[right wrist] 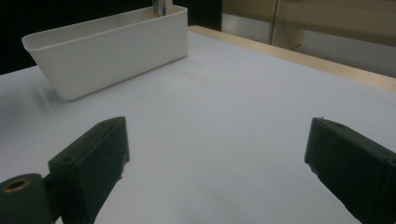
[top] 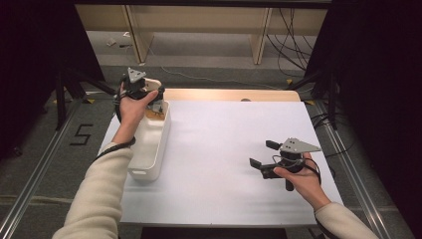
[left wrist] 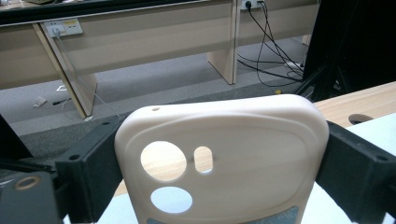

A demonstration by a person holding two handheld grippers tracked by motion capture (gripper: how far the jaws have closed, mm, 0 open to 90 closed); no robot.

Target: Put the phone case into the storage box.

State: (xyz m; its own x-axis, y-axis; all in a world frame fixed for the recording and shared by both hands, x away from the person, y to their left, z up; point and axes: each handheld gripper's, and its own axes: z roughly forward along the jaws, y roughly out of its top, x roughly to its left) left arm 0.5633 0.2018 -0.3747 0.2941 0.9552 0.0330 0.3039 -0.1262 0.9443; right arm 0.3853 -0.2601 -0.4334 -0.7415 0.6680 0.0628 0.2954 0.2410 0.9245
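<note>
Tongs on the left (left wrist: 219, 186) are clamped across the sides of a cream soft-plastic phone case with round camera cut-outs (left wrist: 224, 158), jaws pressing both long edges so it stays upright w/ its back to the camera; in the high view that case (top: 152, 85) is held up over the far end of the white rectangular plastic bin (top: 149, 169), prob. because it's either just lifted out or about to drop in, can't tell which. Right tongs (top: 263, 155) hang jaws wide apart, empty, low over the white worktop (top: 214, 149), well apart from the bin, apparently parked clear so the left has room.
</note>
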